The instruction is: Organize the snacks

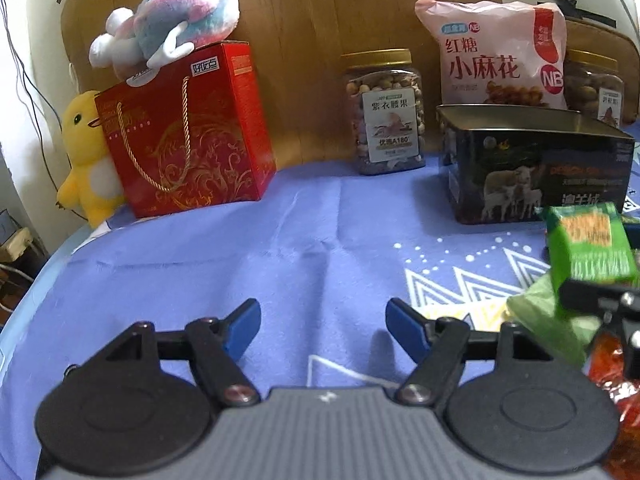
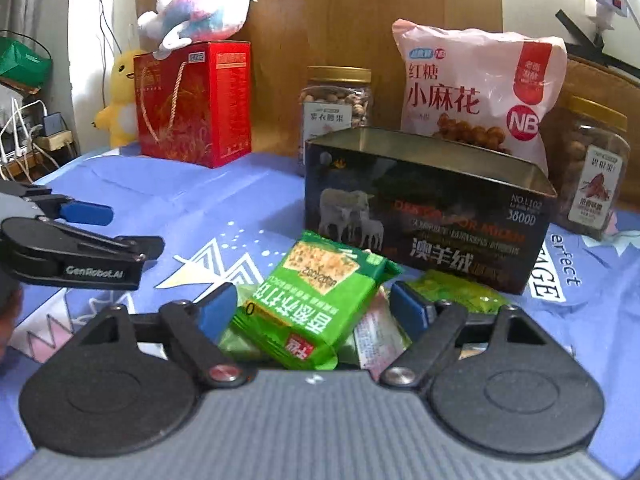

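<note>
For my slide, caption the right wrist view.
Open right tool around a green cracker pack, facing the open black tin.

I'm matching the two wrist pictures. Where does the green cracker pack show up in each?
Left wrist view: the green cracker pack sits at the far right edge, in front of the dark tin.
Right wrist view: it lies at lower centre, between the right gripper's open jaws.
Shared landmark: the pink snack bag behind the tin.
</note>
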`<state>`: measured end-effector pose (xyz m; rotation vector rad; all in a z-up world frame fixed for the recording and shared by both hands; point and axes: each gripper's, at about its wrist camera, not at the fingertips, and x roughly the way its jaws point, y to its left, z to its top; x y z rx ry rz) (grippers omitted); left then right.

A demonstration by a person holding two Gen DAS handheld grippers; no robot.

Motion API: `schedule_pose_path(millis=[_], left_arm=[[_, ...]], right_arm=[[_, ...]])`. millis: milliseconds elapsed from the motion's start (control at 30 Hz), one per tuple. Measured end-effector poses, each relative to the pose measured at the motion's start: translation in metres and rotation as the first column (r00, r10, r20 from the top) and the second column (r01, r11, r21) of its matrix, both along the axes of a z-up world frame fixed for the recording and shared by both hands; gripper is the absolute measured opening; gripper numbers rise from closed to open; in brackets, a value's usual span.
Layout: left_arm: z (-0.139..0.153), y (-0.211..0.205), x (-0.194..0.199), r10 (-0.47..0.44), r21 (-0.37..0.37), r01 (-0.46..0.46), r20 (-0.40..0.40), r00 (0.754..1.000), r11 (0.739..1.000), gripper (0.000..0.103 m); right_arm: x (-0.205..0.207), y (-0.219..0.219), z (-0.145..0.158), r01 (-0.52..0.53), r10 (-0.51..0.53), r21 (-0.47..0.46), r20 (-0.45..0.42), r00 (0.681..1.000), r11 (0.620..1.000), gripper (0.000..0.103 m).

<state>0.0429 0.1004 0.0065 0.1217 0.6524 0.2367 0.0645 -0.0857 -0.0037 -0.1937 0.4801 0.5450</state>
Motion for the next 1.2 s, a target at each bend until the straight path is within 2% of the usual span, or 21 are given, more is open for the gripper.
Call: schedule_pose_path(millis=[67,133,167,233,333,433,500,667,733,767,833,900,1033,1067,1133,1200], left_arm=[[-0.002,0.001,0.005,0.001,0.005,-0.001,-0.009,1.0,1.0,0.074],[-0.005,0.002,0.009,0.005,0.006,-0.005,-0.018,1.0,1.0,0.074],[-0.006,0.003,0.011,0.007,0.006,-0.007,-0.021,1.0,1.0,0.074],[-0.008,0.003,0.013,0.011,0.004,-0.011,-0.026,1.0,1.0,0.075],[-0.01,0.004,0.016,0.011,0.01,-0.011,-0.028,1.0,1.0,0.076],[-0.011,0.004,0.018,0.012,0.015,-0.011,-0.029,1.0,1.0,0.077],[-0.011,0.005,0.019,0.011,0.019,-0.011,-0.027,1.0,1.0,0.078],[-0.011,0.006,0.022,0.009,0.012,-0.008,-0.027,1.0,1.0,0.079],[-0.007,0.01,0.021,-0.008,-0.032,0.007,-0.027,1.0,0.999,0.079],[-0.002,0.016,0.019,-0.03,-0.092,0.028,-0.019,0.999,0.995,0.079],[0.009,0.028,0.015,-0.095,-0.22,0.095,0.012,0.995,0.971,0.079],[0.017,0.035,0.013,-0.171,-0.309,0.174,0.037,0.985,0.935,0.079],[0.02,0.037,0.019,-0.311,-0.446,0.307,0.066,0.948,0.841,0.079],[0.019,0.035,0.022,-0.331,-0.455,0.322,0.064,0.942,0.83,0.08],[0.015,0.028,0.028,-0.35,-0.446,0.33,0.041,0.936,0.832,0.093],[0.009,0.02,0.034,-0.368,-0.439,0.335,0.012,0.93,0.834,0.092]], right_arm=[[-0.005,0.002,0.003,-0.04,0.04,-0.021,0.022,0.999,0.999,0.069],[-0.011,0.004,0.003,-0.126,0.126,-0.002,0.017,0.992,0.992,0.066],[-0.017,0.009,0.003,-0.165,0.166,-0.02,0.038,0.985,0.986,0.063],[-0.03,0.022,-0.001,-0.229,0.237,-0.093,0.091,0.967,0.969,0.049],[-0.04,0.032,-0.006,-0.27,0.288,-0.145,0.121,0.95,0.952,0.047],[-0.035,0.029,-0.005,-0.261,0.274,-0.119,0.109,0.956,0.958,0.051],[-0.03,0.024,-0.002,-0.22,0.23,-0.096,0.111,0.967,0.971,0.06],[-0.026,0.005,0.002,-0.146,0.147,-0.025,0.092,0.985,0.989,0.062],[-0.03,0.0,0.002,-0.139,0.139,-0.009,0.087,0.986,0.99,0.062],[-0.033,-0.003,0.002,-0.145,0.144,-0.003,0.08,0.986,0.989,0.062],[-0.038,-0.006,0.001,-0.172,0.172,0.003,0.065,0.983,0.985,0.062],[-0.041,-0.005,0.001,-0.193,0.193,-0.008,0.062,0.979,0.981,0.061],[-0.039,0.007,-0.006,-0.203,0.206,-0.07,0.052,0.977,0.977,0.061],[-0.037,0.009,-0.009,-0.202,0.207,-0.087,0.045,0.977,0.975,0.061],[-0.038,0.015,-0.01,-0.211,0.219,-0.119,0.054,0.974,0.97,0.062],[-0.039,0.022,-0.011,-0.228,0.241,-0.16,0.069,0.968,0.96,0.061]])
